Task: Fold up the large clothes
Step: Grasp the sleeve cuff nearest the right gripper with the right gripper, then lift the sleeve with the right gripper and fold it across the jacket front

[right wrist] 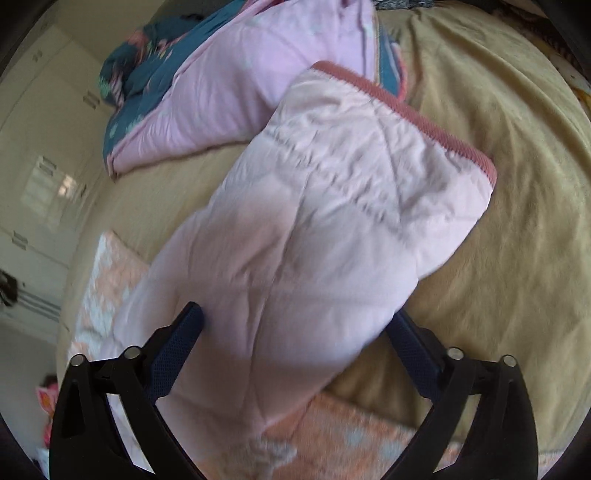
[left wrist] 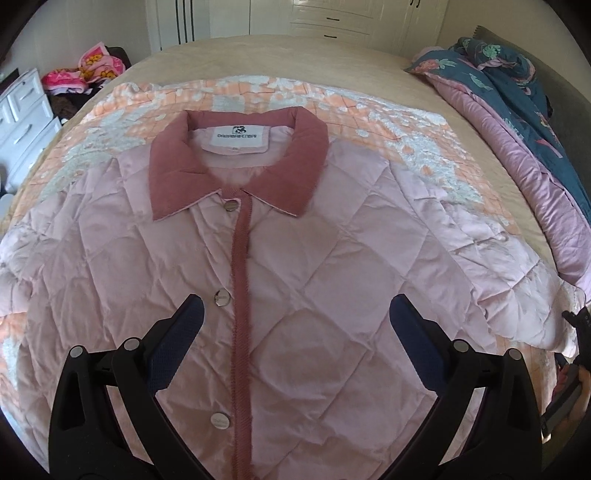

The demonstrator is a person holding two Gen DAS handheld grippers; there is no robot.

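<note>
A pink quilted jacket [left wrist: 314, 258] with a dark rose collar [left wrist: 236, 162] lies flat and buttoned on the bed, front up. My left gripper [left wrist: 295, 325] is open above its chest, holding nothing. In the right wrist view the jacket's sleeve [right wrist: 314, 221], with a rose-trimmed cuff [right wrist: 417, 110], stretches out between the jaws of my right gripper [right wrist: 295, 332]. The jaws are wide open with the sleeve lying between them. I cannot tell if the fingers touch it.
An orange and white patterned blanket [left wrist: 332, 99] lies under the jacket on the beige bed sheet [right wrist: 498, 240]. A blue and pink duvet [left wrist: 517, 96] is bunched at the right. White drawers [left wrist: 22, 122] and a wardrobe [left wrist: 332, 18] stand beyond the bed.
</note>
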